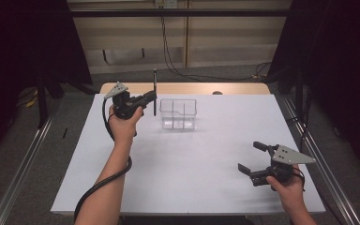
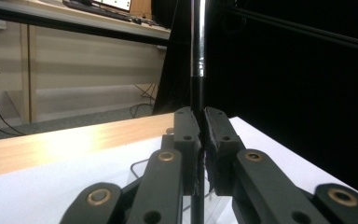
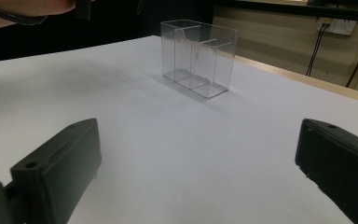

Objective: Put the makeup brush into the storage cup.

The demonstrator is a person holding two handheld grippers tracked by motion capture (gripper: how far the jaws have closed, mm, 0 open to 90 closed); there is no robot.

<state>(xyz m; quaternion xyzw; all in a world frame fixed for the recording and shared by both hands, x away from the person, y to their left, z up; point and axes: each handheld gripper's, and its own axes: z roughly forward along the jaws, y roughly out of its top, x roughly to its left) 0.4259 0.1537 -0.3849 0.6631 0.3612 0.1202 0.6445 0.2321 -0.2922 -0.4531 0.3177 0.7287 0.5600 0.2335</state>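
A clear plastic organizer box (image 1: 178, 113) with inner dividers stands at the back middle of the white table (image 1: 187, 178); the right gripper view has it ahead (image 3: 199, 57). My left gripper (image 1: 153, 97) is shut on a thin dark pen (image 1: 154, 89), held upright just left of the box. In the left gripper view the pen (image 2: 198, 56) rises straight between the closed jaws, its upper part silvery. My right gripper (image 1: 253, 157) rests open near the table's front right, nothing between its jaws.
A wooden strip (image 1: 187, 88) runs along the table's far edge. Cables (image 1: 178, 70) lie on the floor beyond it. Metal rails (image 1: 318, 159) flank the table on both sides. Broad bare table surface lies between the two grippers.
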